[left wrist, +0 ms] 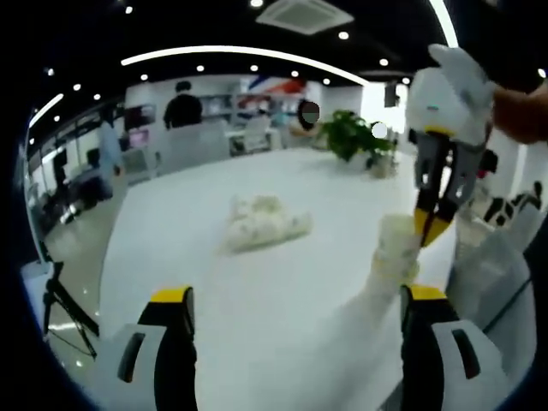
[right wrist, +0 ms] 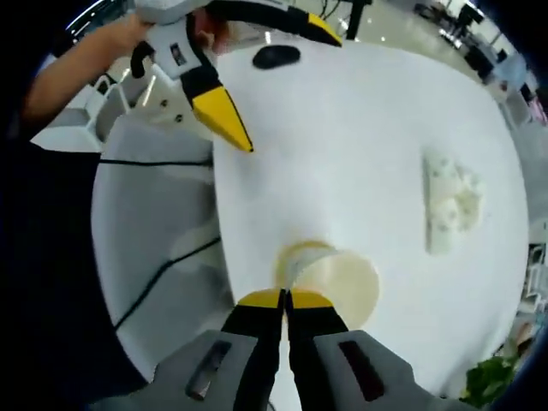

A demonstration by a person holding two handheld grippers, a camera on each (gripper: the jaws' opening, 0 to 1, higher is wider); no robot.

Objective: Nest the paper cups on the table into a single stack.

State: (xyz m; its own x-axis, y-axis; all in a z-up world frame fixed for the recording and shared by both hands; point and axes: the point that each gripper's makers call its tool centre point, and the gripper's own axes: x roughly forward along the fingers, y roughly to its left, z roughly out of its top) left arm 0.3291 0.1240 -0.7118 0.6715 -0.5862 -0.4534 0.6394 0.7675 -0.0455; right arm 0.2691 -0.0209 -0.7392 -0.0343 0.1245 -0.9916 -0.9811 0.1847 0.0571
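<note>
The stack of paper cups stands near the table's near edge, its rim pinched by the right gripper, jaws clenched on it. The left gripper is spread wide, released, just beside the stack. Farther across the table lies a crumpled white cloth, possibly a towel.

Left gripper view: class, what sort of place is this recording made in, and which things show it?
Probably an open-plan office or showroom: a long white table, a potted plant at its far end, recessed ceiling lights with a curved light strip, and people standing near desks beyond.
</note>
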